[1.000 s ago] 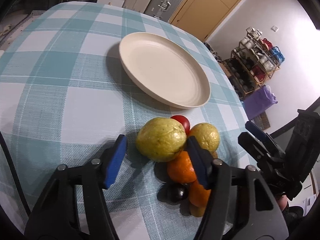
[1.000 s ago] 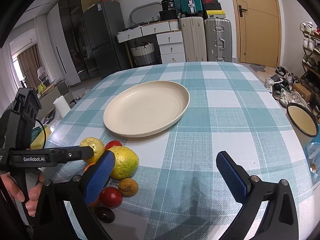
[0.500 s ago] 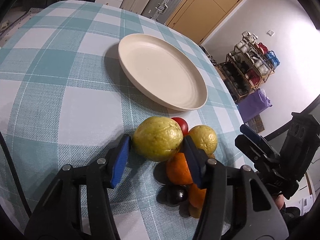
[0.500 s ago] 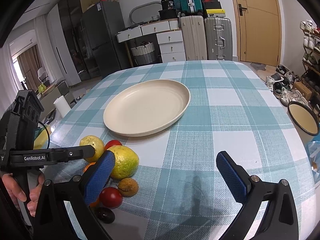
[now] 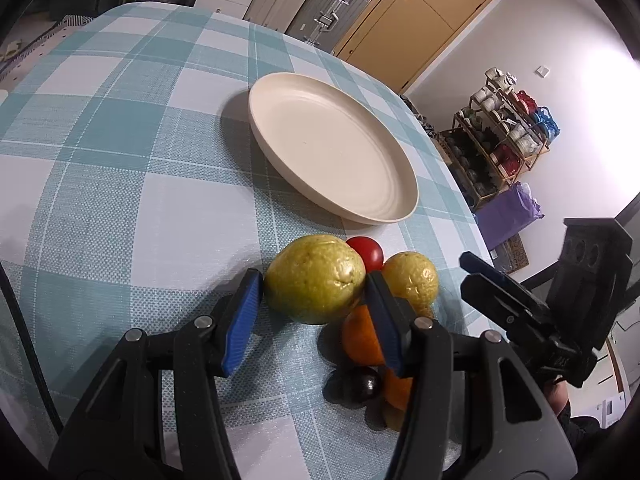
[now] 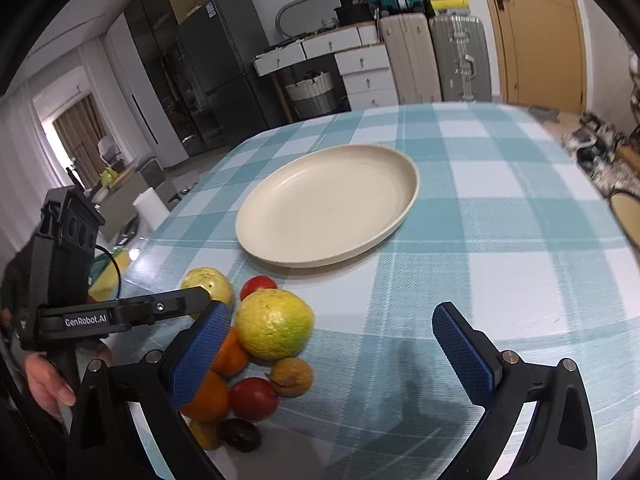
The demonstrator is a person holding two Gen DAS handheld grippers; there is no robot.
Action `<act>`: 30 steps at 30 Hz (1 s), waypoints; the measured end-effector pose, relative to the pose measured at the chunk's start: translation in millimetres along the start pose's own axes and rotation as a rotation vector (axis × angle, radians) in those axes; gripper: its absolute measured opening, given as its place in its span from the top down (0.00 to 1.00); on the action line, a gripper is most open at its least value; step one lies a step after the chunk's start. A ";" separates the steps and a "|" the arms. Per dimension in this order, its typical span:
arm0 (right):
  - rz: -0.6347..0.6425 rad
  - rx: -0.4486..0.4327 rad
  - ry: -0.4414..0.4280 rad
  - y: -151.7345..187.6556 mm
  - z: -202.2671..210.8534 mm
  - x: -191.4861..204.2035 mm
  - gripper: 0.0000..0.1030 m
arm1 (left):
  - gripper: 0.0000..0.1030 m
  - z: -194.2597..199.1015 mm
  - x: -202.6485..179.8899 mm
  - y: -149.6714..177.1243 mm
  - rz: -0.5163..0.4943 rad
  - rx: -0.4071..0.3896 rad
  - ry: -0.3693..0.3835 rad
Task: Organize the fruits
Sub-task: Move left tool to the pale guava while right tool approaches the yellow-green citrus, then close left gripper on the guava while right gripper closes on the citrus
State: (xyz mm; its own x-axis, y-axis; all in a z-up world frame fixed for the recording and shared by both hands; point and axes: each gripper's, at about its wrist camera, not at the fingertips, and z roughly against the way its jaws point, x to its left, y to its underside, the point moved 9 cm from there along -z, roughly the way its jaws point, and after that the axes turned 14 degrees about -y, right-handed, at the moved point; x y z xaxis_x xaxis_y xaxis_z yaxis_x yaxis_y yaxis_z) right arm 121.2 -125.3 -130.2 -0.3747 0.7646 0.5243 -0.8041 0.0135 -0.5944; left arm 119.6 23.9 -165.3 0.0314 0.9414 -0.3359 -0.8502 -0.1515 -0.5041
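We find the left gripper (image 5: 314,294) with fingers clamped on the large guava (image 5: 315,279); the right gripper (image 6: 332,354) stands apart, empty. We should lift straight up, clear of the neighbouring orange (image 5: 360,336), before crossing to the plate (image 5: 332,148).

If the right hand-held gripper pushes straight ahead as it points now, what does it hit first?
Probably bare tablecloth between the fruit pile and nothing else; the right hand-held gripper stands open, and the plate lies farther on. Depth is uncertain.

Even indoor light leaves soft shadows beside the round cream plate (image 5: 332,152) on the teal-and-white checked tablecloth (image 5: 120,160), while glare whitens the right-hand wall, fisheye curvature darkens every corner, and the right view's edge smears.
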 end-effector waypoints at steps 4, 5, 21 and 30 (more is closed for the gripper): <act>-0.041 0.033 -0.060 2.5 -12.2 0.7 0.00 | 0.51 -0.3 -1.5 0.0 -0.012 -0.005 -0.012; -0.048 0.043 -0.068 3.3 -15.2 0.5 0.00 | 0.51 -0.4 -1.9 -0.3 -0.015 -0.005 -0.015; -0.061 0.119 -0.147 7.7 -43.0 6.8 0.16 | 0.51 -13.9 -8.1 -3.0 -0.033 0.030 -0.029; -0.044 0.146 -0.199 11.8 -49.1 15.8 0.48 | 0.53 -16.1 -8.5 -4.4 -0.039 0.039 -0.024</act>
State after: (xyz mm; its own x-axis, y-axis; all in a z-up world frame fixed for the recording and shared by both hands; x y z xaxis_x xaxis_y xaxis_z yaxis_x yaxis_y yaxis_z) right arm 128.4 -81.5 -158.8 -0.4097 0.6236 0.6657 -0.8743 -0.0603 -0.4816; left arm 131.5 11.7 -173.0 0.0524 0.9533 -0.2976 -0.8683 -0.1037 -0.4850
